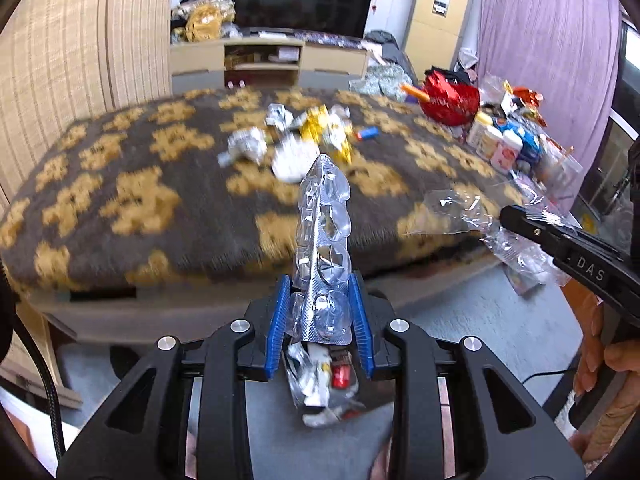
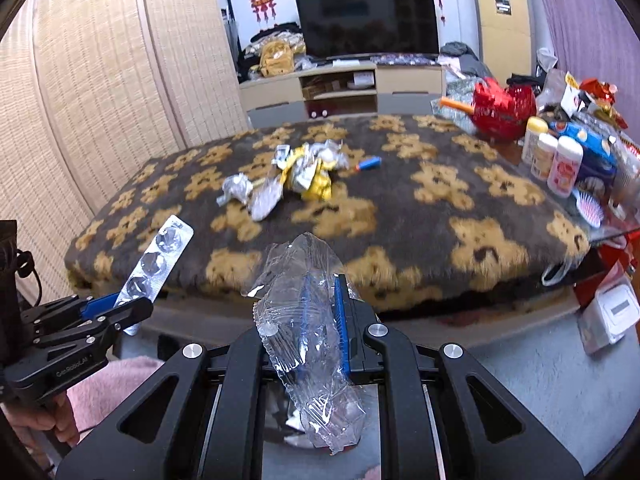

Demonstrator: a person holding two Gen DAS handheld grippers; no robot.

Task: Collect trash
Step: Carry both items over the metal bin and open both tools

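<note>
Left gripper fingers pinched on empty blister pack, held upright off bear-print blanket; right gripper fingers closed on clear plastic wrapper, also off blanket; crumpled foil and yellow wrappers heaped mid-blanket, blue-orange tube just beside; bottles and red bag crowding right edge; TV behind.
</note>
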